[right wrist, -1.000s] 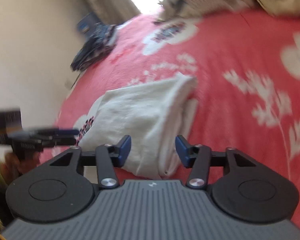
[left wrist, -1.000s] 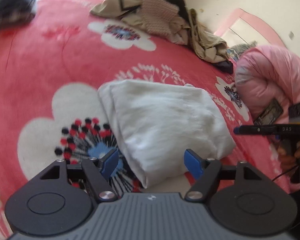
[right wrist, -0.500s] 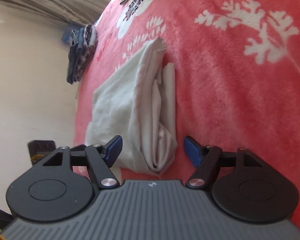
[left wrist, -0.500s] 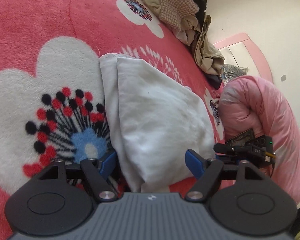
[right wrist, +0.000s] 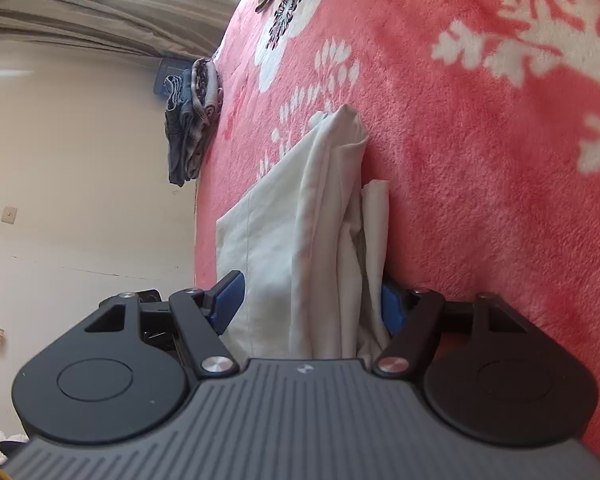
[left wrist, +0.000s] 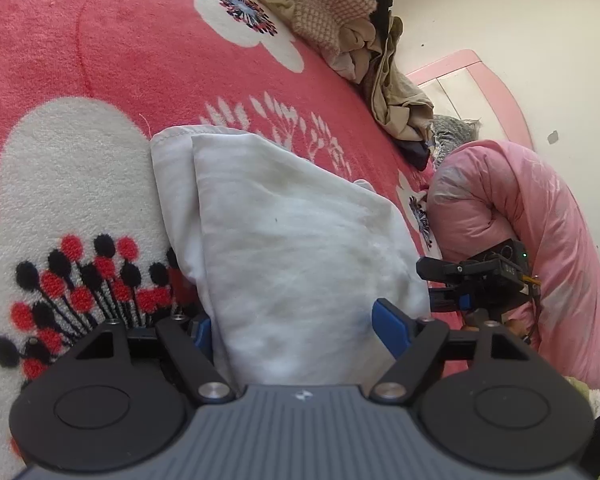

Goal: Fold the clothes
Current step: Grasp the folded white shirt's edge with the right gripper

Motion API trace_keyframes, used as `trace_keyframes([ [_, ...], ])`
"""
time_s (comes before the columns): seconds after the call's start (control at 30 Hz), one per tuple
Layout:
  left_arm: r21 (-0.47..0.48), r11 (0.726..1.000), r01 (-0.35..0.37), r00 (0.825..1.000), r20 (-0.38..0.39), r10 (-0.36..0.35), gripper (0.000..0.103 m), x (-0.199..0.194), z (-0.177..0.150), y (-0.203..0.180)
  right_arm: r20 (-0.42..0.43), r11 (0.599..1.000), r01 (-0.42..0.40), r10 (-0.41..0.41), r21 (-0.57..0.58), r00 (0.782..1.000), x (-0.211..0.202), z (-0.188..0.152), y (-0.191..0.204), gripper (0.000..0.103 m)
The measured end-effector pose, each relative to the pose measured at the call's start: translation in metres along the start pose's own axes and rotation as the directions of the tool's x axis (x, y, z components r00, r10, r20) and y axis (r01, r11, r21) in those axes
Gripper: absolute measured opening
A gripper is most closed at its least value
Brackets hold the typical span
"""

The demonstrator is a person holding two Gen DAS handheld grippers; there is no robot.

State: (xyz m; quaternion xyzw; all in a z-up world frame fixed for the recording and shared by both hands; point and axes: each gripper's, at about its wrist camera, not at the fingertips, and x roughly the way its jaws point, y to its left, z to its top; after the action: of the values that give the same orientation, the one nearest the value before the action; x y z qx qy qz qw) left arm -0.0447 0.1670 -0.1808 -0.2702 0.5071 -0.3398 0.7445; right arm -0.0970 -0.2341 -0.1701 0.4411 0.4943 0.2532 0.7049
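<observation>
My left fingers (left wrist: 388, 326) and right fingers (right wrist: 228, 300) are standing wide open, each pair straddling the folded white garment (left wrist: 292, 240), gripping nothing.

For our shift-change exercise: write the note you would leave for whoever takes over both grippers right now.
Left gripper: open, straddling the near edge of the folded white garment.
Right gripper: open, straddling the garment's other near corner.
The garment lies on the red floral blanket.
Done: the garment is folded into a compact bundle.
Left: probably close both, fold again or move it; unfolded clothes pile waits beyond.
</observation>
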Motion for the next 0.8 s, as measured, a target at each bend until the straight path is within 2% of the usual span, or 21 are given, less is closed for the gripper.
trace_keyframes([
  [0.13,-0.013,1.0,-0.005,1.0,0.007,0.006,0.068,0.006,0.01,0.001,-0.014,1.0,-0.026,0.026,0.009,1.0,0.009,0.012,0.0,0.066],
  [0.2,-0.008,1.0,-0.029,0.999,0.016,0.029,0.057,0.007,0.01,-0.001,-0.023,1.0,-0.021,0.021,-0.014,1.0,0.017,0.015,0.004,0.057],
  [0.27,-0.007,0.999,-0.051,0.998,0.029,0.051,0.05,0.006,0.009,-0.003,-0.024,1.0,-0.007,0.007,-0.009,1.0,0.018,0.014,0.002,0.032],
  [0.33,-0.012,0.998,-0.067,0.997,0.044,0.068,0.044,0.003,0.007,-0.004,-0.021,1.0,-0.004,0.004,0.001,1.0,0.018,0.014,0.0,0.023],
  [0.47,0.013,0.994,-0.111,0.992,0.068,0.11,0.034,0.0,0.005,-0.015,-0.002,1.0,0.002,-0.002,-0.013,1.0,0.016,0.011,0.004,0.016],
  [0.57,0.016,0.994,-0.112,0.99,0.089,0.11,0.027,-0.005,0.006,-0.023,0.02,1.0,0.009,-0.008,-0.03,1.0,0.013,0.01,0.013,0.012],
  [0.8,0.045,0.99,-0.134,0.983,0.129,0.127,0.022,-0.019,0.006,-0.039,0.051,0.997,0.004,-0.001,-0.077,0.999,0.003,0.01,0.033,0.009],
])
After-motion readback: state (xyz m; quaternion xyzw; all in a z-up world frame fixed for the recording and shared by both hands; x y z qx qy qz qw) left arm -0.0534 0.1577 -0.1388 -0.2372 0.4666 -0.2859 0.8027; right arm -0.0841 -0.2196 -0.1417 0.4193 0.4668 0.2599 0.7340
